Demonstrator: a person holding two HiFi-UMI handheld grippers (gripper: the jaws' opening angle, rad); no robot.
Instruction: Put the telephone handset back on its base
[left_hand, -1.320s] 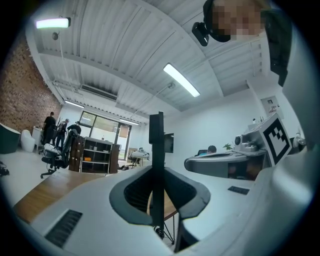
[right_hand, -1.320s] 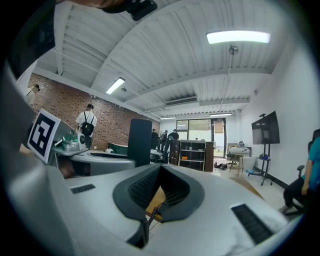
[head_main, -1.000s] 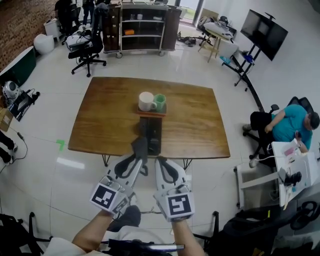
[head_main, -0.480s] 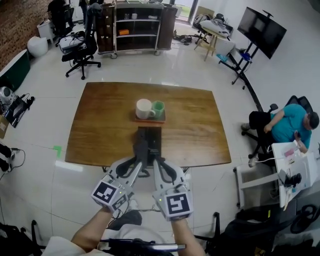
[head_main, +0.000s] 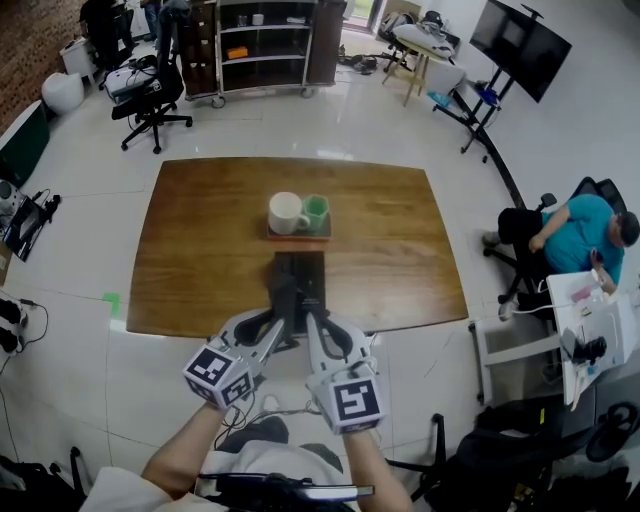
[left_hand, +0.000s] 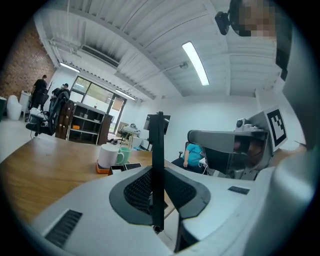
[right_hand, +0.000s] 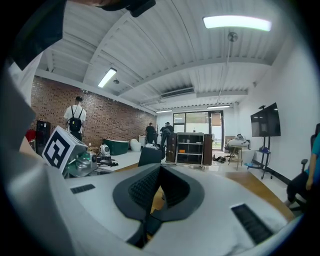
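Observation:
The black telephone base (head_main: 304, 276) lies on the wooden table (head_main: 200, 250) near its front edge. My left gripper (head_main: 284, 312) is shut on the black handset (head_main: 283, 293), held over the base's left side. In the left gripper view the handset (left_hand: 157, 165) stands edge-on as a thin dark bar clamped between the pads. My right gripper (head_main: 313, 320) is just right of the left one at the table's front edge, shut with nothing in it. The right gripper view shows the handset (right_hand: 150, 155) as a dark shape beyond the jaws.
A white mug (head_main: 286, 212) and a green mug (head_main: 317, 211) sit on an orange tray (head_main: 298, 235) just behind the base. A seated person (head_main: 570, 235) is at the right. Office chairs and a shelf cart (head_main: 265, 45) stand beyond the table.
Both grippers have moved forward from in front of the table to over its front edge, carrying the handset up to the base's left side.

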